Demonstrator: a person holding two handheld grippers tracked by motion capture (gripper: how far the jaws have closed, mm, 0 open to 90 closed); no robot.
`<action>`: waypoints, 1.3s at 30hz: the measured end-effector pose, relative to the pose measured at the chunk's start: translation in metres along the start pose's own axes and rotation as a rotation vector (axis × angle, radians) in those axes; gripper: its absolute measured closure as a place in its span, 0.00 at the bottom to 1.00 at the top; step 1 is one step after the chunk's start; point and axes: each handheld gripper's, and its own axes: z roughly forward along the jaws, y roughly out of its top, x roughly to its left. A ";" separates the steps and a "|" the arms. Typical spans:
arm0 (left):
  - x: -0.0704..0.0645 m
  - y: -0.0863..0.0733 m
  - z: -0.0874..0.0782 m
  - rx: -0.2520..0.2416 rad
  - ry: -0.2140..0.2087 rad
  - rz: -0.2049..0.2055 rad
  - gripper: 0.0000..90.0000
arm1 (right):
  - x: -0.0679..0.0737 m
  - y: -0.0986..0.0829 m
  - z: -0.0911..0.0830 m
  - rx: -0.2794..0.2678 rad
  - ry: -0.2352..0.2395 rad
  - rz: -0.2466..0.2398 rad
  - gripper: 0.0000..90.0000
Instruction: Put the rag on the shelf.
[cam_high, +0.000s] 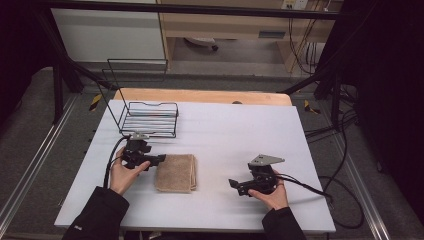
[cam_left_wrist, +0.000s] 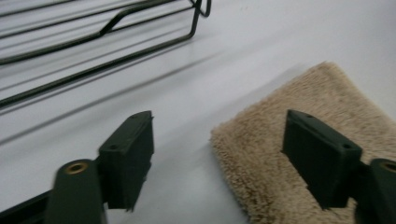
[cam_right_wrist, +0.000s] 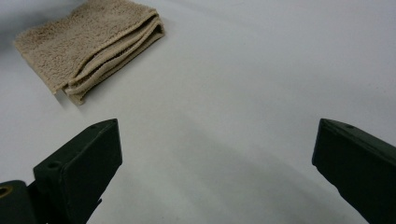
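- The folded towel (cam_high: 175, 173) lies flat on the white surface (cam_high: 235, 135), a little left of the middle of the high view and in its lower half.
- The left gripper (cam_high: 159, 159) sits at the towel's upper left corner in the high view, held by the person's left hand (cam_high: 124, 174), which comes in from the lower left of the frame.
- In the left gripper view its jaws are spread wide: one jaw stands over bare surface at the lower left of the frame, the other stands over the towel (cam_left_wrist: 299, 154) at the lower right. Whether that jaw touches the cloth I cannot tell.
- The towel's near corner lies between the two jaws in that view, and nothing is pinched.
- The right gripper (cam_high: 234, 183) is at the lower right of the high view, well apart from the towel, held by the right hand (cam_high: 272, 196), with a grey three-cornered plate on top.
- In the right gripper view its jaws are also spread wide, with bare white surface between them; the towel (cam_right_wrist: 88, 46) lies far off at the upper left of the frame, its stacked folded edges turned toward the camera.
- A black wire rack (cam_high: 149, 119) stands on the surface at the upper left of the high view, just beyond the left gripper; its bars (cam_left_wrist: 98, 42) cross the upper left of the left gripper view.
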 end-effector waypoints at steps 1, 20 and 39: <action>0.001 0.000 0.002 0.004 -0.013 -0.007 0.38 | 0.001 0.000 0.000 -0.001 0.003 0.002 0.02; -0.001 -0.007 0.015 0.053 -0.052 -0.020 0.82 | 0.001 -0.002 0.003 0.017 0.009 -0.002 0.03; -0.010 -0.011 0.017 0.026 -0.022 0.021 0.90 | 0.000 0.004 0.003 -0.006 0.013 0.019 0.02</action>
